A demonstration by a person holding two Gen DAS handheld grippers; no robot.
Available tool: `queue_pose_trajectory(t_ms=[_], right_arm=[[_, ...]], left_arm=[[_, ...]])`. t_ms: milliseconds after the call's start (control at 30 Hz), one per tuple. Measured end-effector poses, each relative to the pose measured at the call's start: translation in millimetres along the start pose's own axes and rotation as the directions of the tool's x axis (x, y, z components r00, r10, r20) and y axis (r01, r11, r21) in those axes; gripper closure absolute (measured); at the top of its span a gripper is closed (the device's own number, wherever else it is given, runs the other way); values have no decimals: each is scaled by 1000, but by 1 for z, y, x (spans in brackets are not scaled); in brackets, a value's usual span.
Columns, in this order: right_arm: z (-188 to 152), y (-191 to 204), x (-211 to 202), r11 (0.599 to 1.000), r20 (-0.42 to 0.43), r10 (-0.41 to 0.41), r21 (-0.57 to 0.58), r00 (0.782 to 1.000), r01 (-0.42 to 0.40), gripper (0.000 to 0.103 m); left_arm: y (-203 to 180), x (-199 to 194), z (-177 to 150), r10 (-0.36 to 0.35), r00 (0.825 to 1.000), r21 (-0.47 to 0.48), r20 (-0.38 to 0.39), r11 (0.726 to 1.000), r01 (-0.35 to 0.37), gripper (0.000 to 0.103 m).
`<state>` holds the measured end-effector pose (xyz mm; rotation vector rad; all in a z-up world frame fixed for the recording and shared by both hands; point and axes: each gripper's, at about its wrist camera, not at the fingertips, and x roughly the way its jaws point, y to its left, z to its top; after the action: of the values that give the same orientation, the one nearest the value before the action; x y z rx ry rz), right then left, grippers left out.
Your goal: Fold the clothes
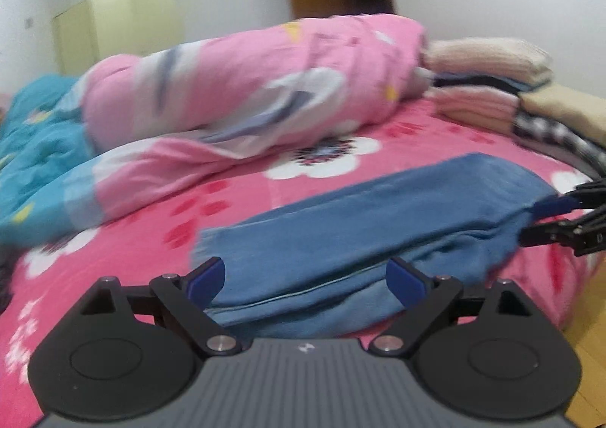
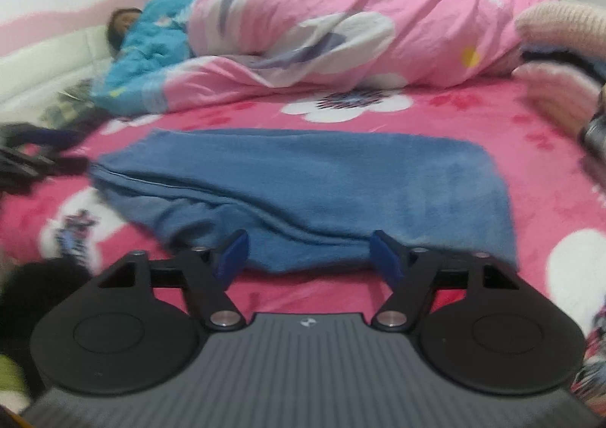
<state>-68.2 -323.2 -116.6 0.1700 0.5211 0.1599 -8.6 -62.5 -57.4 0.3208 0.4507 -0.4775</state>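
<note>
A blue garment [image 1: 378, 208] lies folded in a long strip on the pink flowered bedsheet [image 1: 235, 197]. My left gripper [image 1: 306, 282] is open just before the garment's near edge, and its blue pads touch nothing. In the right wrist view the same garment [image 2: 341, 178] stretches across the bed. My right gripper [image 2: 310, 255] is open with the garment's near edge lying between its pads, not pinched. From the left wrist view the right gripper [image 1: 538, 219] sits at the garment's right end. The left gripper [image 2: 64, 151] shows blurred at the garment's left end.
A bunched pink quilt [image 1: 265, 87] and a teal quilt [image 1: 34, 147] fill the far side of the bed. A person [image 2: 121, 22] lies under them at the far left. Folded clothes [image 1: 488, 68] are stacked at the far right. Wooden floor [image 1: 591, 356] shows past the bed's right edge.
</note>
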Motion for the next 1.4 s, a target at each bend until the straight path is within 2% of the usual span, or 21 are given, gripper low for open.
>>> queue_pose_trajectory(t_ms=[67, 100, 167, 267, 333, 400, 533, 633, 833, 867, 933, 1133, 1200, 1333, 1367, 1400], right_arm=[[-1, -8, -1, 991, -7, 79, 107, 997, -78, 54], [-2, -12, -1, 979, -7, 122, 164, 992, -119, 63], [-6, -17, 3, 944, -4, 203, 266, 979, -194, 69], [-11, -27, 13, 885, 14, 268, 391, 963, -252, 79], [-14, -34, 22, 847, 17, 288, 461, 957, -264, 92], [-15, -38, 27, 823, 15, 306, 498, 952, -273, 97], [-17, -43, 27, 785, 16, 346, 543, 938, -299, 98], [-20, -49, 24, 747, 1, 364, 597, 931, -293, 95], [-27, -56, 37, 718, 4, 340, 645, 941, -262, 94], [-28, -57, 40, 704, 13, 341, 659, 940, -265, 94], [-28, -59, 40, 676, 49, 349, 678, 936, -288, 102], [-11, -63, 30, 674, 152, 344, 647, 927, -356, 103], [-7, -67, 32, 666, 148, 339, 660, 929, -348, 103], [-15, -75, 26, 632, 86, 352, 712, 932, -305, 99], [-17, -77, 24, 624, 70, 356, 725, 932, -293, 97], [-20, -78, 23, 617, 54, 356, 736, 933, -278, 89]], left_arm=[[-14, 9, 3, -36, 999, 22, -1, 999, 36, 10], [-20, 13, 5, -55, 998, 32, -2, 998, 55, 10], [-30, 20, 8, -90, 996, 53, -4, 995, 90, 11], [-43, 29, 11, -134, 991, 84, -12, 987, 134, 14], [-49, 33, 12, -154, 988, 101, -23, 983, 155, 18], [-54, 36, 12, -171, 985, 119, -35, 978, 174, 22], [-62, 38, 11, -184, 982, 168, -48, 967, 190, 23], [-67, 41, 9, -183, 981, 190, -61, 963, 191, 23], [-76, 48, 3, -185, 979, 232, -87, 952, 200, 23], [-77, 49, 2, -182, 979, 237, -91, 951, 198, 23], [-77, 51, 2, -177, 979, 246, -96, 949, 196, 24], [-76, 54, 5, -193, 977, 247, -94, 946, 211, 24], [-79, 57, 7, -195, 976, 266, -96, 940, 214, 24], [-82, 60, 5, -198, 975, 289, -104, 932, 220, 23], [-82, 61, 4, -201, 974, 287, -107, 931, 224, 23], [-82, 62, 3, -206, 972, 285, -111, 931, 229, 23]])
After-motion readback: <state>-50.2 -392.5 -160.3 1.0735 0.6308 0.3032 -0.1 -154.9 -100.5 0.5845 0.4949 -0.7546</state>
